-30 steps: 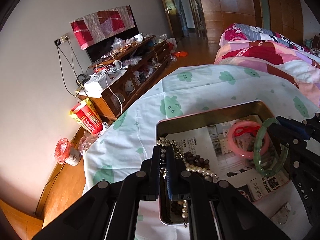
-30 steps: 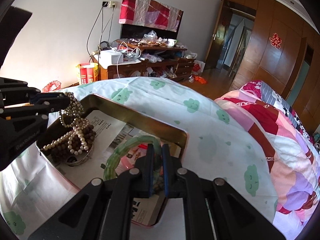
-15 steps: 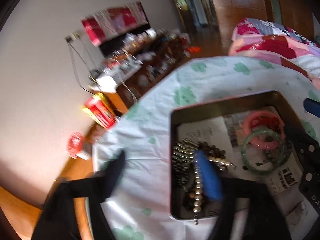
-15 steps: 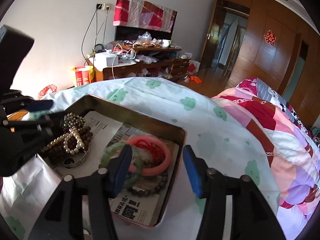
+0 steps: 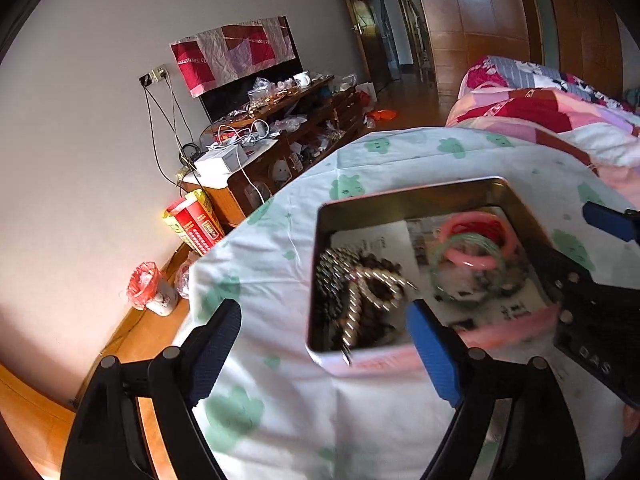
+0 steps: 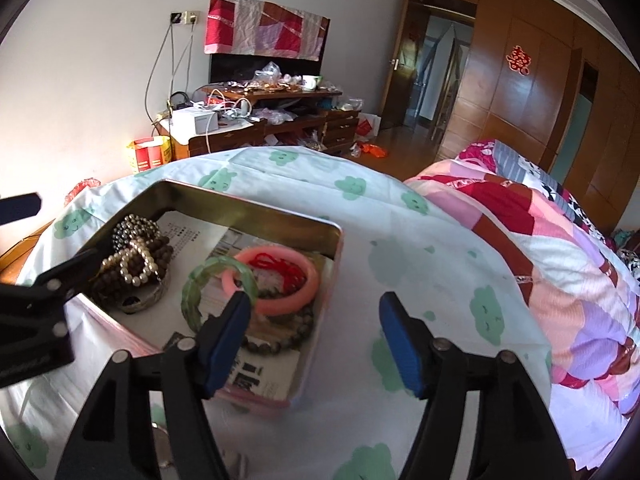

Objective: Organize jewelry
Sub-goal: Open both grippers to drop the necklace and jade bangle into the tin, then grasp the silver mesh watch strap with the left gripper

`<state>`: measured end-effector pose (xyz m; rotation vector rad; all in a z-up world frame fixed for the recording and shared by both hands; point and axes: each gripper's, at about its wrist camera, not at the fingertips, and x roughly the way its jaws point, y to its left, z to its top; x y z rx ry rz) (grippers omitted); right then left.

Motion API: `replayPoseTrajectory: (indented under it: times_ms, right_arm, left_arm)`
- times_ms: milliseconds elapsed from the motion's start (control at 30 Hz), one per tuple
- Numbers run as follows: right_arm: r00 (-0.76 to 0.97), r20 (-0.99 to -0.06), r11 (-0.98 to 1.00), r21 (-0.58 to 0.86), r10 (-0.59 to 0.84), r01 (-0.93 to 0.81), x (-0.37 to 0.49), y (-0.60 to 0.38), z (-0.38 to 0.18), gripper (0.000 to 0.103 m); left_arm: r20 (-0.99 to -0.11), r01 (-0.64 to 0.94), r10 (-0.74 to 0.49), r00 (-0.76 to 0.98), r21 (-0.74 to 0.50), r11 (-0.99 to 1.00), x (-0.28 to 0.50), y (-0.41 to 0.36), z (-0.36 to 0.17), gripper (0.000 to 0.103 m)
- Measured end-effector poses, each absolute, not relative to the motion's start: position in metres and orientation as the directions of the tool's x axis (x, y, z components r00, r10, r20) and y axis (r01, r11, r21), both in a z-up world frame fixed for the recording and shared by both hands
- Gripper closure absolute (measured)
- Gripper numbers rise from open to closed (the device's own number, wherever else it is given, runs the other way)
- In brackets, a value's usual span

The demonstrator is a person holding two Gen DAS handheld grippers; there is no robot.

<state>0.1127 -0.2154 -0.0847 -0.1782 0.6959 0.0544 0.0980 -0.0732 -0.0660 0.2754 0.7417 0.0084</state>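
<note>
Left gripper (image 5: 324, 344): fingers spread wide, holding nothing
Right gripper (image 6: 314, 340): spread wide, empty
Tin (image 6: 256, 216): on the bed
Necklaces (image 6: 134, 258): tin's left end
Bangles (image 6: 272, 284): tin's right end; overlapping

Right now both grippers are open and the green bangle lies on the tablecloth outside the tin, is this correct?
Not quite. Both grippers are open, but the green bangle lies inside the tin, leaning on the pink bangle. The right wrist view shows it clearly.
</note>
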Motion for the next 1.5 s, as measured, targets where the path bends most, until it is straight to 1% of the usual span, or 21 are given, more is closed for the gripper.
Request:
replayPoseTrajectory:
  times_ms: [133, 267, 367, 500, 667, 767, 867, 967, 1100, 1200, 1233, 1300, 1500]
  right_arm:
    - [0.76, -0.65, 0.989, -0.122, -0.015, -0.085, 0.098, -0.227, -0.085, 0.034]
    - [0.762, -0.645, 0.988, -0.146, -0.062, -0.043, 0.079, -0.242, -0.089, 0.034]
    - [0.754, -0.652, 0.991, -0.136, -0.081, -0.01, 0.07, -0.257, -0.092, 0.031]
    - [0.745, -0.655, 0.989, -0.142, -0.121, 0.036, 0.063, -0.277, -0.098, 0.03]
    - [0.736, -0.662, 0.99, -0.114, -0.138, 0.083, 0.056, -0.3, -0.103, 0.029]
    - [0.734, -0.664, 0.99, -0.102, -0.141, 0.098, 0.056, -0.303, -0.107, 0.029]
    - [0.736, -0.662, 0.99, -0.108, -0.138, 0.088, 0.054, -0.299, -0.109, 0.029]
    - [0.741, -0.657, 0.989, -0.125, -0.141, 0.078, 0.052, -0.294, -0.109, 0.028]
    - [0.747, -0.652, 0.99, -0.119, -0.132, 0.07, 0.049, -0.294, -0.108, 0.026]
    - [0.75, -0.65, 0.992, -0.112, -0.122, 0.064, 0.048, -0.293, -0.108, 0.026]
    - [0.75, -0.651, 0.992, -0.109, -0.119, 0.063, 0.048, -0.293, -0.108, 0.026]
    - [0.746, -0.654, 0.992, -0.113, -0.121, 0.061, 0.049, -0.291, -0.109, 0.026]
    - [0.742, -0.66, 0.992, -0.104, -0.119, 0.067, 0.05, -0.293, -0.11, 0.025]
  left_arm:
    - [-0.68, 0.113, 0.083, 0.729, 0.24, 0.964, 0.073, -0.084, -0.073, 0.018]
    - [-0.692, 0.154, 0.059, 0.719, 0.242, 0.958, 0.061, -0.105, -0.081, 0.018]
    - [-0.693, 0.165, 0.075, 0.717, 0.273, 0.948, 0.06, -0.118, -0.09, 0.018]
    - [-0.715, 0.168, 0.092, 0.693, 0.283, 0.944, 0.064, -0.121, -0.106, 0.018]
    - [-0.73, 0.183, 0.098, 0.677, 0.296, 0.937, 0.062, -0.127, -0.119, 0.018]
    - [-0.715, 0.191, 0.116, 0.689, 0.334, 0.923, 0.061, -0.132, -0.124, 0.018]
    - [-0.722, 0.185, 0.143, 0.677, 0.356, 0.916, 0.063, -0.127, -0.13, 0.018]
    - [-0.734, 0.191, 0.123, 0.669, 0.329, 0.925, 0.064, -0.114, -0.13, 0.017]
    - [-0.729, 0.18, 0.126, 0.672, 0.327, 0.928, 0.061, -0.097, -0.13, 0.012]
    - [-0.742, 0.148, 0.128, 0.658, 0.294, 0.944, 0.059, -0.082, -0.127, 0.011]
    - [-0.741, 0.146, 0.104, 0.663, 0.264, 0.954, 0.056, -0.078, -0.123, 0.011]
    - [-0.741, 0.153, 0.081, 0.667, 0.243, 0.958, 0.049, -0.079, -0.118, 0.011]
    - [-0.733, 0.301, -0.045, 0.679, 0.223, 0.927, 0.026, -0.112, -0.101, 0.011]
